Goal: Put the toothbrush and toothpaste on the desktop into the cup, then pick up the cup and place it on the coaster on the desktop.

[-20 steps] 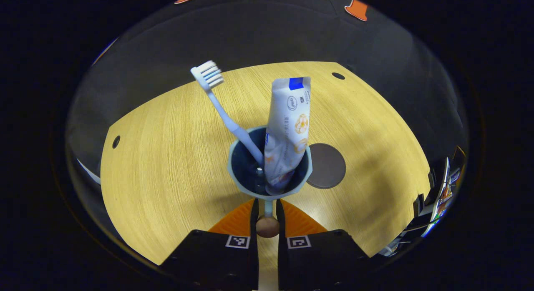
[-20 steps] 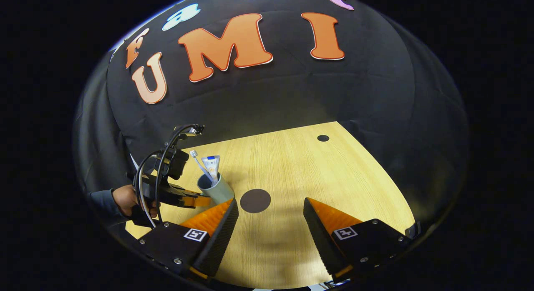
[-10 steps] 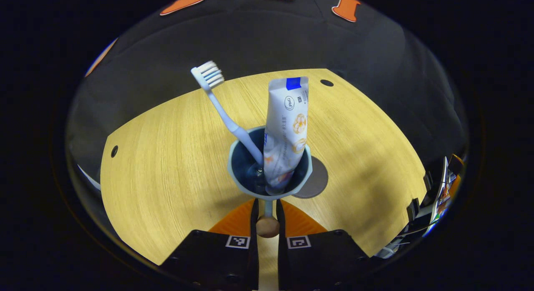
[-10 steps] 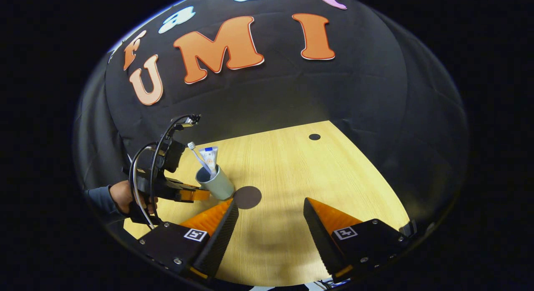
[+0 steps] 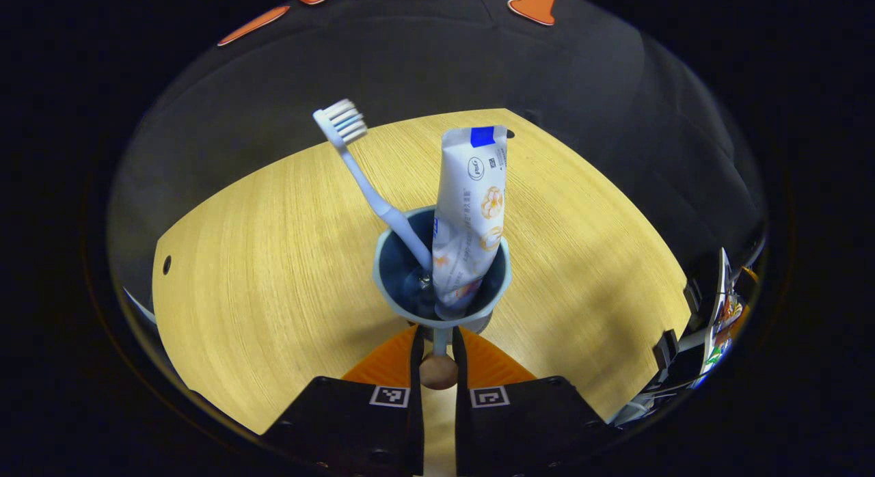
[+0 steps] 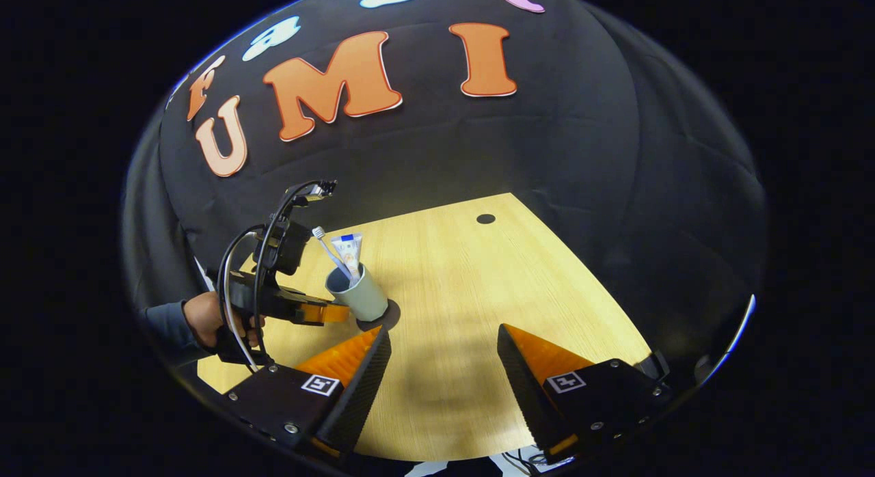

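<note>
A grey-blue cup [image 5: 392, 287] holds a pale blue toothbrush [image 5: 370, 191], leaning left, and a white toothpaste tube [image 5: 472, 210], standing upright. My left gripper [image 5: 435, 337] is shut on the cup's thin handle [image 5: 439, 340] at the near side. In the right gripper view the cup [image 6: 364, 300] sits over the dark round coaster [image 6: 389, 318], whose edge shows at the cup's right. Whether the cup touches the coaster I cannot tell. My right gripper [image 6: 444, 335] is open over the table's near part, to the right of the cup, with nothing between its fingers.
The wooden table [image 6: 472, 285] has a small dark hole [image 6: 485, 219] near its far corner and another hole [image 5: 166, 264] at its left edge. A person's hand [image 6: 205, 316] holds the left gripper. Some equipment [image 5: 718, 313] stands past the table's right edge.
The left gripper has carried the cup to the right until it covers the coaster, which now hides under the cup in the left gripper view. The right gripper stays open.
</note>
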Demonstrator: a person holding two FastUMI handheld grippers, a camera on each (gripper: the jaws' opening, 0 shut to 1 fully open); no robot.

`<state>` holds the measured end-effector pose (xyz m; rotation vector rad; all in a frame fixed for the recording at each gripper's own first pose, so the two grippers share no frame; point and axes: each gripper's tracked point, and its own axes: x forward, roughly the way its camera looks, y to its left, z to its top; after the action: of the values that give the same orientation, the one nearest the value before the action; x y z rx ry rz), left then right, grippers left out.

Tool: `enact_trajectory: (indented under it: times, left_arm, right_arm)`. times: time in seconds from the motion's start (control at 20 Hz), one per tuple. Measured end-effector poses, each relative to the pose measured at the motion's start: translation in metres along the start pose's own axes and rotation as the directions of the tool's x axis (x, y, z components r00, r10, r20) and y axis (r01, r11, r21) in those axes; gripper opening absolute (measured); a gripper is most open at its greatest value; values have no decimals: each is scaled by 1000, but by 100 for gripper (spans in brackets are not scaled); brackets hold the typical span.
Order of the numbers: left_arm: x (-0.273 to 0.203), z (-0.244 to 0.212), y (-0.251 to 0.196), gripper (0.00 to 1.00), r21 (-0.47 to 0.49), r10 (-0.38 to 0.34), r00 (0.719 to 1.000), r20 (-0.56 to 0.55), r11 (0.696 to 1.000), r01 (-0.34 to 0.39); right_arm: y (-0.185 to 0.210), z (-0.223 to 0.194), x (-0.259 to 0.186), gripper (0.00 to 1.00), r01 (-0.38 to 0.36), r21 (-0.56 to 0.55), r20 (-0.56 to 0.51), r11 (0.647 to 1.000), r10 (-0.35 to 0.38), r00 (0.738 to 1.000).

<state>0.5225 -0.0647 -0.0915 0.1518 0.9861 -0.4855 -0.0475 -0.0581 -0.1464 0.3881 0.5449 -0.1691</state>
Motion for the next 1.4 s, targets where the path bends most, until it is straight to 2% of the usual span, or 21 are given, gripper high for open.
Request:
enact_trajectory:
  times: [0.3,0.5,0.6,0.75,0.85,0.9,1.0,1.1,1.15,1.2,1.3,1.4]
  left_arm:
    - [-3,-3,0,18,-5,8,999,-36,1000,-8]
    - [-4,-2,-1,18,5,6,1000,-29,1000,-6]
    - [-11,0,-1,25,11,5,1000,-10,1000,-5]
    - [-21,7,-1,29,27,4,1000,28,1000,-4]
    - [-29,12,-3,39,42,0,998,61,999,-3]
    - [-33,13,-3,48,49,-1,997,72,999,-2]
    - [-46,18,-1,59,56,15,993,116,998,-21]
    - [-63,25,-1,64,61,14,986,167,998,-24]
    - [-72,28,1,70,61,18,981,196,998,-30]
    - [-81,32,4,80,57,26,974,225,998,-40]
    - [-101,36,11,87,23,56,961,272,998,-64]
    - [-125,43,14,87,-23,68,939,338,998,-64]
  right_arm:
    - [7,0,-2,95,26,16,-16,1000,-26,1000]
    - [7,1,1,94,19,20,-21,1000,-19,1000]
    - [9,2,8,94,10,6,-16,1000,-10,1000]
    - [11,6,15,94,-12,-11,-9,1000,12,1000]
    - [4,9,24,94,-26,-24,4,999,26,1000]
    - [3,11,27,94,-35,-30,10,999,35,999]
    - [4,14,33,94,-49,-45,22,998,50,999]
    - [14,18,25,94,-61,-59,36,996,63,997]
    - [20,24,19,94,-67,-68,49,995,70,996]
    - [23,29,17,94,-66,-80,67,995,72,995]
    - [25,39,15,94,-59,-119,108,991,72,991]
    - [28,49,11,94,-47,-165,163,985,74,984]
